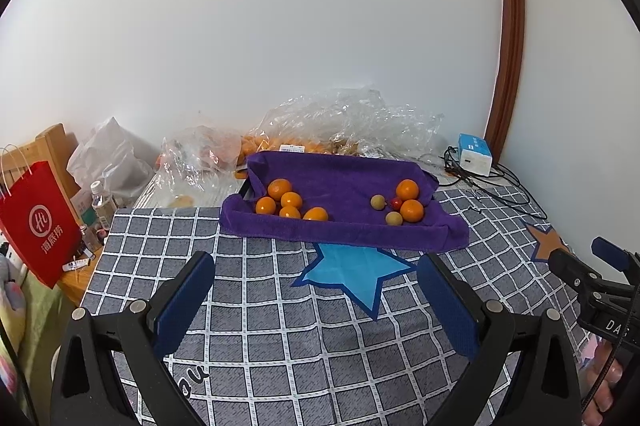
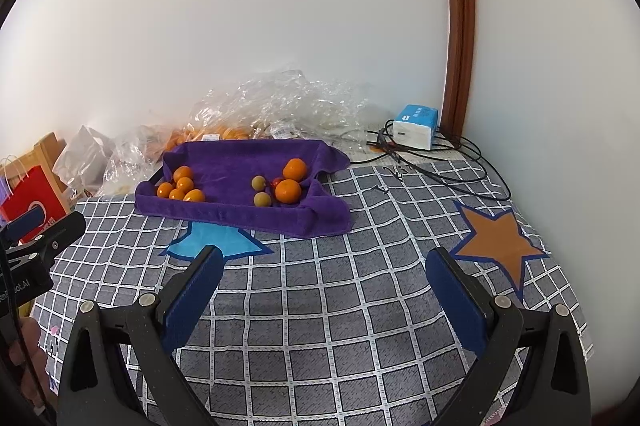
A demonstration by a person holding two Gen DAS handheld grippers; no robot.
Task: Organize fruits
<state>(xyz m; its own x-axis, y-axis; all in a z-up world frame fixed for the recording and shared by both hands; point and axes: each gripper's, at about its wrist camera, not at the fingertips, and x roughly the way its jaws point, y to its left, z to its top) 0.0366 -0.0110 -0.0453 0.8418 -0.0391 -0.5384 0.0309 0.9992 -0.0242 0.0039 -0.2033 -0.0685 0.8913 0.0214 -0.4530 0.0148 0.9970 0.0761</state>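
A tray lined with a purple towel (image 1: 340, 181) (image 2: 236, 161) sits on the checked bed cover. At its left end lie several small oranges (image 1: 288, 203) (image 2: 182, 185). At its right end lie two larger oranges (image 1: 408, 199) (image 2: 290, 181), two pale green-brown round fruits (image 1: 384, 209) (image 2: 260, 191) and one small red fruit (image 1: 396, 202) (image 2: 277, 181). My left gripper (image 1: 316, 282) is open and empty, well in front of the tray. My right gripper (image 2: 324, 274) is open and empty, also in front of the tray.
Clear plastic bags (image 1: 344, 121) (image 2: 280, 101) with more oranges lie behind the tray against the wall. A white-blue box (image 1: 474, 153) (image 2: 416, 125) and black cables (image 2: 448, 165) lie at the back right. A red paper bag (image 1: 40, 222) stands left of the bed.
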